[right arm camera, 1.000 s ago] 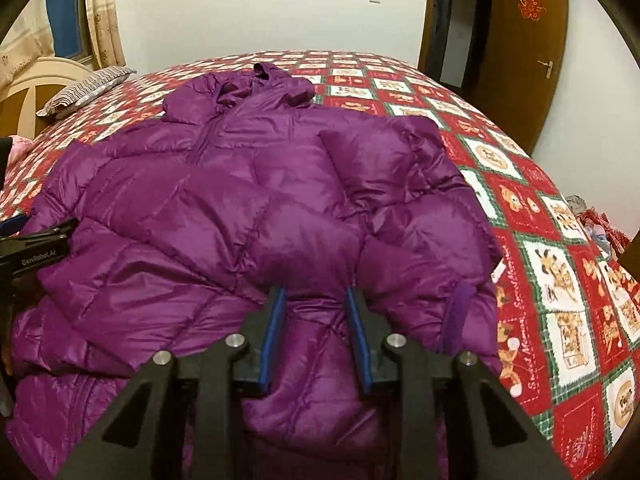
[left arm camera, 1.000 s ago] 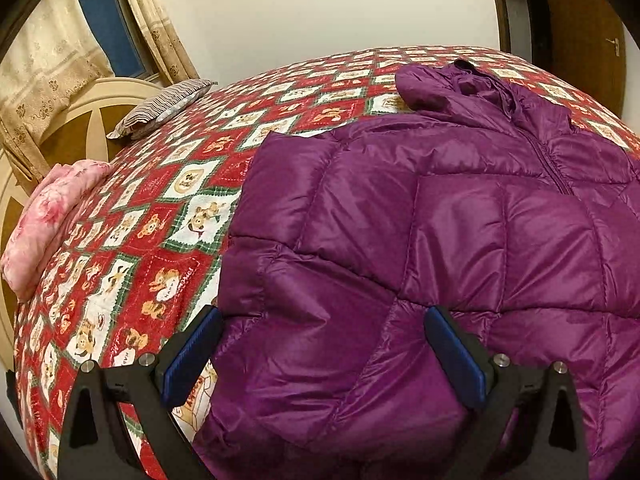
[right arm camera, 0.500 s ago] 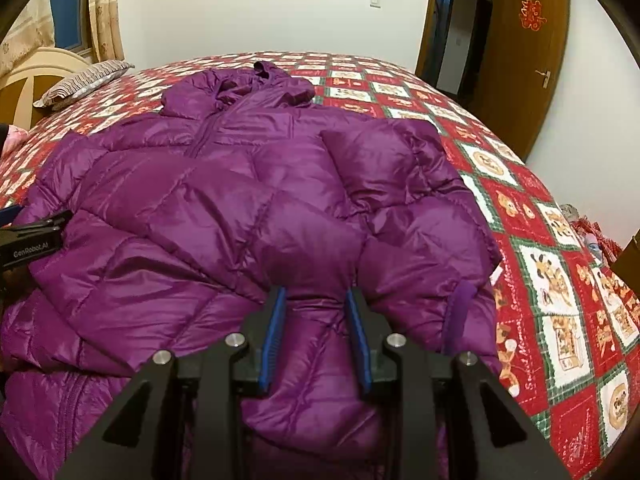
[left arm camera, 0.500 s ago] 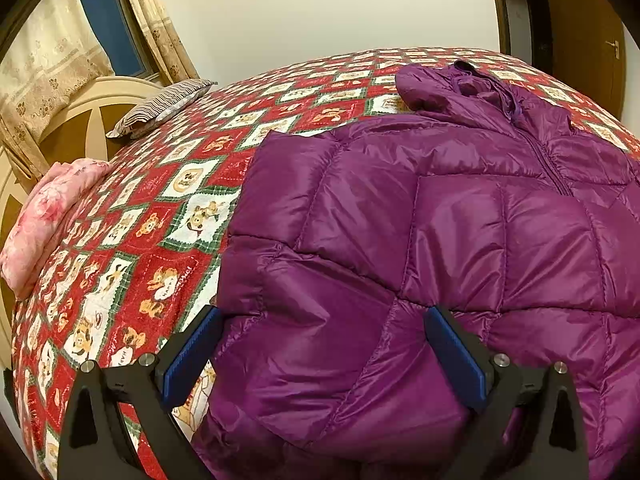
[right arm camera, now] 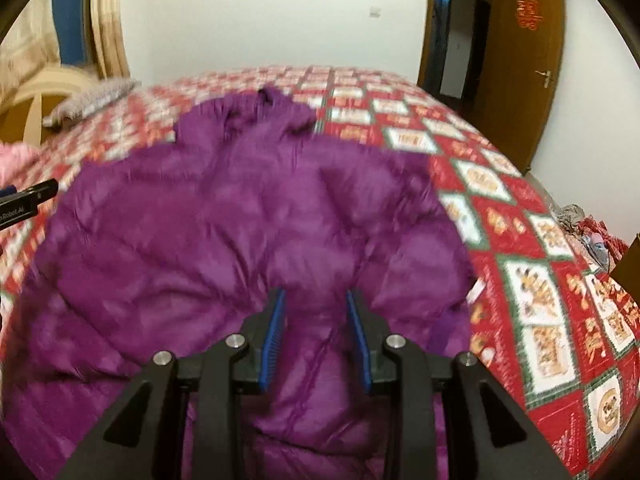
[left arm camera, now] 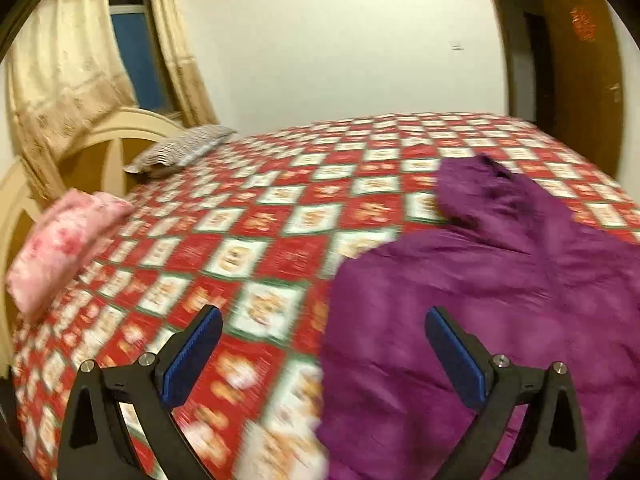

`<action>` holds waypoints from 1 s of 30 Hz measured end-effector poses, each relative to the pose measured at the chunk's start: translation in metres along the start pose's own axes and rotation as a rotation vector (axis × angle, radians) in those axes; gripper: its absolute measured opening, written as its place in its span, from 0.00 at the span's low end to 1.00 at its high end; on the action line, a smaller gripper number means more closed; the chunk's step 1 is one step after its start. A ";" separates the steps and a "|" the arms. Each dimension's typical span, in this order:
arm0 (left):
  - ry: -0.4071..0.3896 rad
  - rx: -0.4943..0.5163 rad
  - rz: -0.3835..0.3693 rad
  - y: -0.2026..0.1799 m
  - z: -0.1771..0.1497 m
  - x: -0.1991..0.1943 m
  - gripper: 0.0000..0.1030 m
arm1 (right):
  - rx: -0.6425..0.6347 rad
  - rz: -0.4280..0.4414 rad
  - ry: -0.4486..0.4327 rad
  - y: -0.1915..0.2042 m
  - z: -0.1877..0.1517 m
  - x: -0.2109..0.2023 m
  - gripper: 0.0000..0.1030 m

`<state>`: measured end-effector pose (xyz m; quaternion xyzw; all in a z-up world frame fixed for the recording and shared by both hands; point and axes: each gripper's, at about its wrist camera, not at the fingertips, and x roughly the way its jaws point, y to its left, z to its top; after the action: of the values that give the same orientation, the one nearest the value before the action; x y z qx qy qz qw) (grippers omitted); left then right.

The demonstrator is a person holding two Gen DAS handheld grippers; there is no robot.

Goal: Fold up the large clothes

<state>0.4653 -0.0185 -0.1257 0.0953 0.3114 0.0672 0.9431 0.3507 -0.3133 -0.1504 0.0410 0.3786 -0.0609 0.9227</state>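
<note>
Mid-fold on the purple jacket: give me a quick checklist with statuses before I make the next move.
1. Right gripper pinching the jacket: ok, fabric bunched between its pads.
2. Left gripper holding fabric: not ok, jaws wide open, nothing between them.
3. Hood lying flat on the bedspread: ok.
4. Pink pillow and striped pillow apart from the jacket: ok.
5. Sleeves tucked in: cannot tell, both views blurred.

Purple quilted down jacket [right arm camera: 224, 240] on red, green and white checked bedspread [left arm camera: 256, 248]; pink floral pillow [left arm camera: 60, 244], grey striped pillow [left arm camera: 180, 152], beige curtains [left arm camera: 68, 80].
</note>
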 end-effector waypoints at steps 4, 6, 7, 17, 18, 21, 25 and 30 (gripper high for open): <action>0.174 -0.015 0.022 0.003 -0.009 0.058 0.98 | -0.024 0.006 0.012 0.011 0.022 0.019 0.33; 0.204 0.007 0.013 -0.008 -0.015 0.071 0.98 | -0.018 -0.011 0.041 0.009 0.023 0.038 0.33; 0.215 0.026 0.011 -0.015 -0.018 0.075 0.98 | -0.010 -0.018 0.057 0.007 0.020 0.046 0.33; 0.171 0.095 0.075 -0.035 -0.031 0.077 0.99 | 0.009 -0.015 0.051 -0.004 0.003 0.067 0.33; 0.175 0.095 0.073 -0.033 -0.029 0.076 0.99 | 0.010 -0.012 0.054 -0.004 0.003 0.067 0.33; 0.191 0.041 0.047 -0.018 -0.014 0.058 0.98 | 0.041 0.033 0.072 -0.012 0.010 0.057 0.33; 0.093 -0.038 0.013 -0.008 0.016 0.031 0.98 | 0.109 0.029 -0.093 -0.039 0.045 0.017 0.33; 0.163 0.042 0.019 -0.049 0.013 0.064 0.98 | 0.141 -0.054 -0.053 -0.062 0.074 0.056 0.33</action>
<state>0.5276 -0.0557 -0.1626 0.1122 0.3875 0.0773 0.9117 0.4330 -0.3880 -0.1394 0.0938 0.3497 -0.1135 0.9252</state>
